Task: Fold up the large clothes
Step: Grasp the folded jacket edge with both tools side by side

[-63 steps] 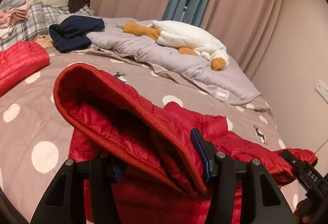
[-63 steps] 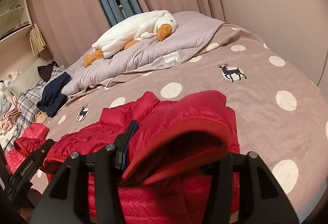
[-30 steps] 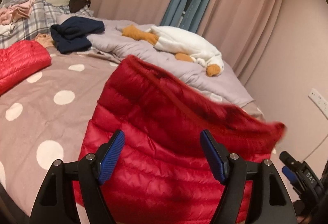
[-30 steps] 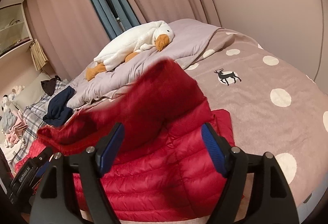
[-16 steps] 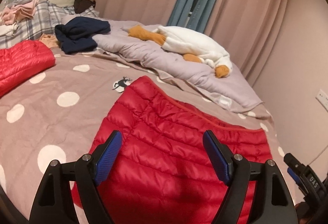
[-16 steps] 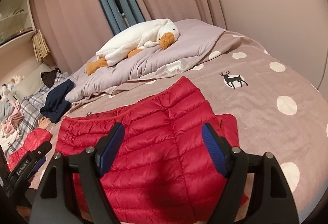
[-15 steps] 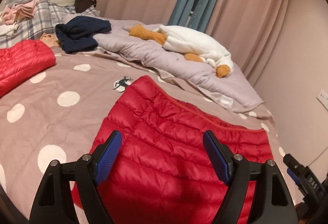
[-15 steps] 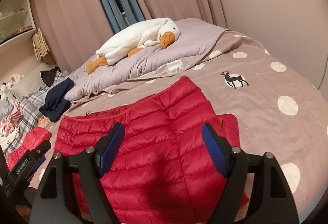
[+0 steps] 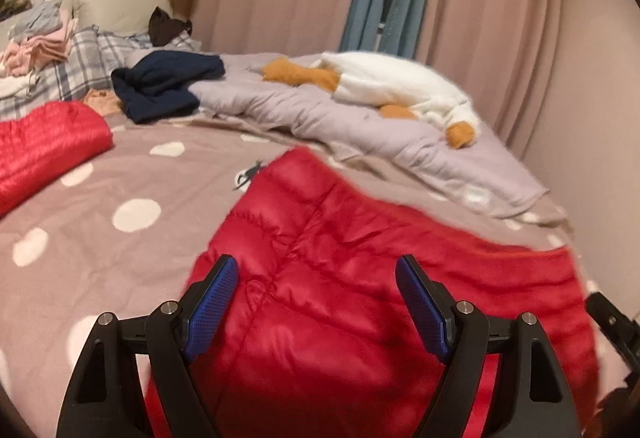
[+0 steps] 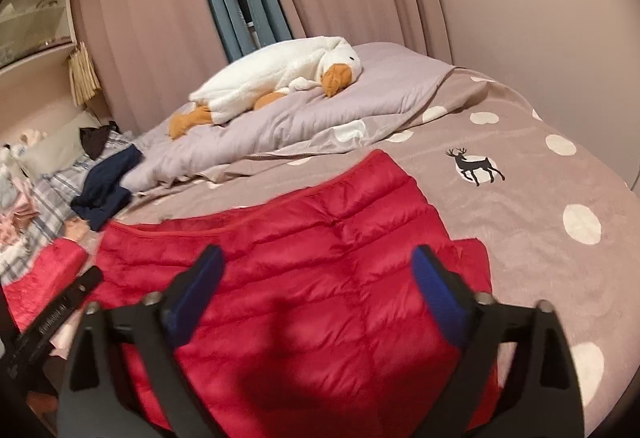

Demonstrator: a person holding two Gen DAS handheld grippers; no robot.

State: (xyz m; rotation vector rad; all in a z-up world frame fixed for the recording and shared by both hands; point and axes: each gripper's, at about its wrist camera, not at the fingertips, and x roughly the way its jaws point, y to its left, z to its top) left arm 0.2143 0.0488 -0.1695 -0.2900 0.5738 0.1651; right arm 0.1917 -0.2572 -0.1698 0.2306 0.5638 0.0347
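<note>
A red quilted down jacket (image 9: 360, 298) lies folded flat on the dotted bedcover (image 9: 120, 205), right in front of both grippers. My left gripper (image 9: 316, 266) hovers over the jacket's near left part, open, with its blue pads clear of the fabric. In the right wrist view the same jacket (image 10: 320, 278) spreads under my right gripper (image 10: 316, 254), whose jaws are opening wide with nothing pinched between them. A small red flap (image 10: 472, 258) sticks out at the jacket's right side. Each gripper's black body shows at the edge of the other's view.
A second folded red jacket (image 9: 48, 145) lies at the left. A navy garment (image 9: 168, 85), a lilac duvet (image 9: 360, 129) with a white plush goose (image 9: 400, 89), and a plaid pillow (image 9: 80, 57) with stacked clothes fill the far side. A wall (image 10: 560, 77) bounds the right.
Both grippers let go of the jacket's hem after swinging it forward; it now lies flat. Both hands have sunk nearer the jacket, and the right jaws stand wider.
</note>
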